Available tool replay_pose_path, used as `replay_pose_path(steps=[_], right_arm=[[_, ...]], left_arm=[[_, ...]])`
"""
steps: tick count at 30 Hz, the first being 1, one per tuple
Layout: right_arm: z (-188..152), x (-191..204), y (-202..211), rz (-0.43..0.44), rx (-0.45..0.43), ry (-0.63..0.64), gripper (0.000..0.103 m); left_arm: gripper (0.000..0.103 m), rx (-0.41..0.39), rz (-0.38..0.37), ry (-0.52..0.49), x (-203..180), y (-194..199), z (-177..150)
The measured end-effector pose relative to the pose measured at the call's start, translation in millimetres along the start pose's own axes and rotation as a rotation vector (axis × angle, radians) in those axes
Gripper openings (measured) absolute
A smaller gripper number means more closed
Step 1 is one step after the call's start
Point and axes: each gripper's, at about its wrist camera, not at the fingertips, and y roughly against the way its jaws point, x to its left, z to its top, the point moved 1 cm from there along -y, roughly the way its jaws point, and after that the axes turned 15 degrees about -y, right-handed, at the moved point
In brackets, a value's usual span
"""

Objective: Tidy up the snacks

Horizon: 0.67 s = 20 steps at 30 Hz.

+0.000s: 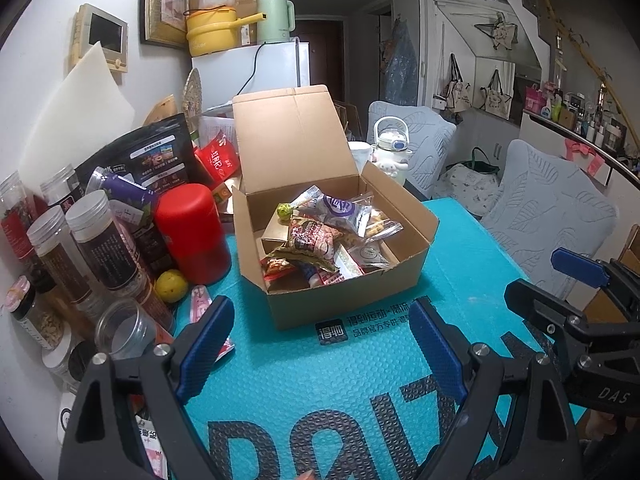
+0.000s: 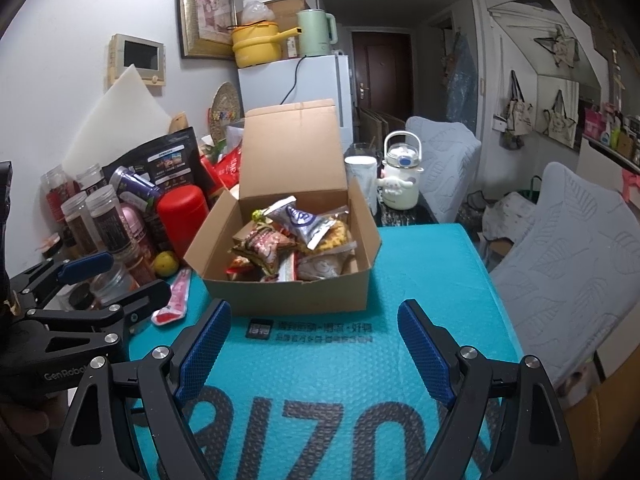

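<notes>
Both tools [image 1: 324,344] [image 2: 316,344] gape empty, snack box [image 1: 340,304] just ahead.

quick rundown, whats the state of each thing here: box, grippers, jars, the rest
box: lid flap up, full of snack packets
left gripper: open, empty
right gripper: open, empty
red canister: upright, lid on
jars: upright, capped
clear cup: on its side, empty
lime: loose on the table by the canister
pink packet: flat on the mat, outside the box
white bottle: upright, closed
</notes>
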Motion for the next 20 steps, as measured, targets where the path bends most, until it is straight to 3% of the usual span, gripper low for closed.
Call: replay_pose_path(steps=[20], right_arm=[[-2,-13,-2,-0.005,0.002,-0.023,0.086]], left_arm=[[0.090,0.016,-0.001,-0.033,-12,-8,4]])
